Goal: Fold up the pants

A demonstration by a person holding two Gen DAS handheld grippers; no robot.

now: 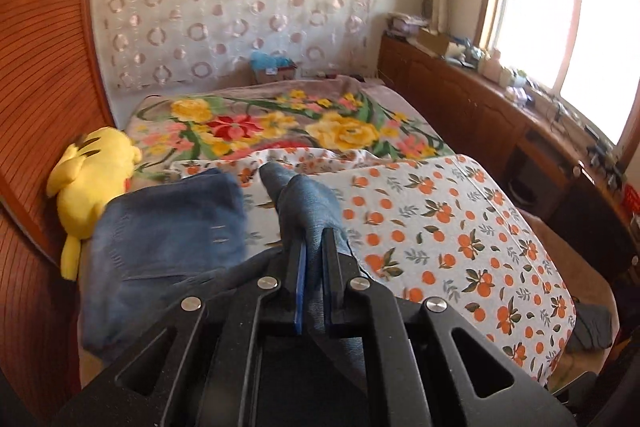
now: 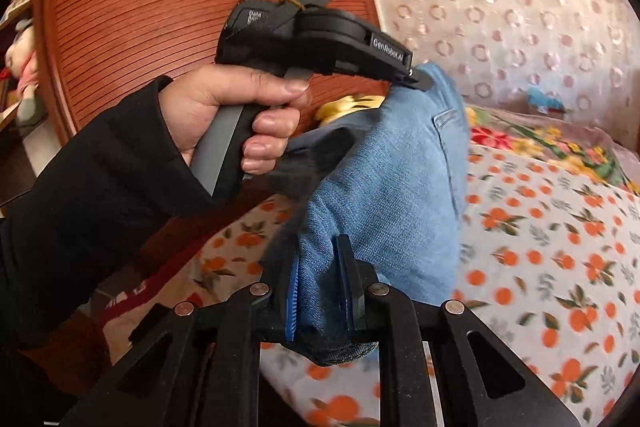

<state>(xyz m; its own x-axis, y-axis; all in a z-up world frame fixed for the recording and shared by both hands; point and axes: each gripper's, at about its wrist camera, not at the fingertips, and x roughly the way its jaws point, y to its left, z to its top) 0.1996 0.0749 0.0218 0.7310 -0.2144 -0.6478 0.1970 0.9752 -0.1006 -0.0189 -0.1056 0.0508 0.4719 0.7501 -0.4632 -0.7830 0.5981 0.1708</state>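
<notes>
The left hand-held gripper point(image 1: 314, 239) is clamped on a fold of the blue pants point(image 1: 168, 227), lifted above the bed's orange-print sheet point(image 1: 460, 227). The right hand-held gripper point(image 2: 320, 267) pinches another bunch of the denim between its pads.

Blue denim pants point(image 2: 384, 187) (matt, woven), ribbed glossy wood headboard point(image 1: 36, 75)

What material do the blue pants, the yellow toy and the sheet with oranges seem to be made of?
The pants look like denim: matte blue cloth with a fine diagonal weave and a stitched pocket. The yellow toy looks like soft plush, stuffed, with a smooth, slightly shiny surface. The sheet with the orange-fruit print seems to be thin woven cloth, perhaps cotton; it is matte and lies in flat folds, but the fibre cannot be told.
</notes>
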